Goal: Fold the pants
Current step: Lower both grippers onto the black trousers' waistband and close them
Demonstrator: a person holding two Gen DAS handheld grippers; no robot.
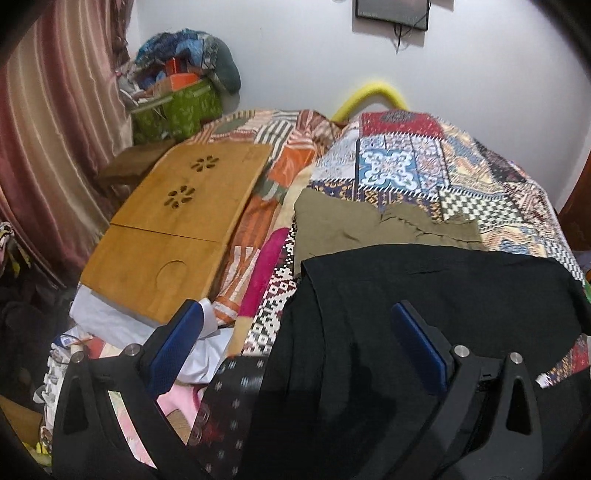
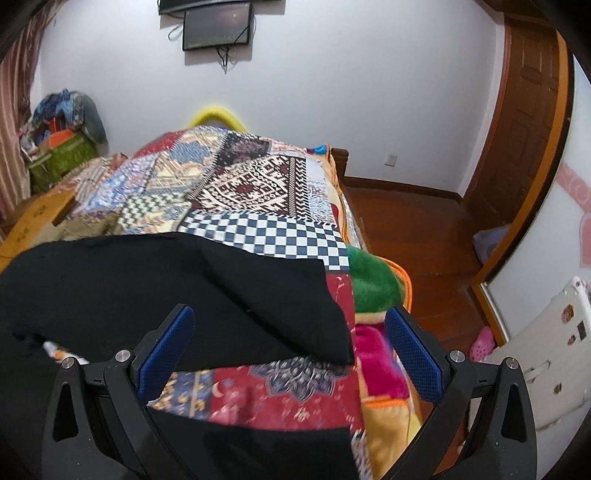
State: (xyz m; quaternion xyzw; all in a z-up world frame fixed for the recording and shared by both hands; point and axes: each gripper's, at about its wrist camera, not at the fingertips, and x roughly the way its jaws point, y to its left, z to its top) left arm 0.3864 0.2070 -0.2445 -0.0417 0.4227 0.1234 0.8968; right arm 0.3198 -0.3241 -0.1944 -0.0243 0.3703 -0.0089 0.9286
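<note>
Because the black pants (image 1: 424,295) lie flat on the bed quilt (image 2: 258,229), the left gripper (image 1: 295,332) and the right gripper (image 2: 291,336) hover wide open and empty, toward 12 o'clock.

Walls (image 2: 332,92): plain white, evenly lit. A dark screen (image 2: 218,27) is mounted high on the far wall, with cables hanging below it. A wall socket (image 2: 390,159) sits low, near the corner.

Floor (image 2: 417,236): reddish-brown wood boards with matching skirting.

Door (image 2: 524,122): brown panelled wood, at the right.

Curtain (image 1: 55,122): striped, pink-brown, at the left.

Bed (image 2: 280,236): covered with a patchwork quilt; a yellow curved headboard rail (image 1: 373,94) rises at the far end. A wooden lap tray (image 1: 177,221) with flower-shaped cutouts lies on the bed's left side.

Far left corner: a green basket (image 1: 181,110) heaped with assorted items.
</note>
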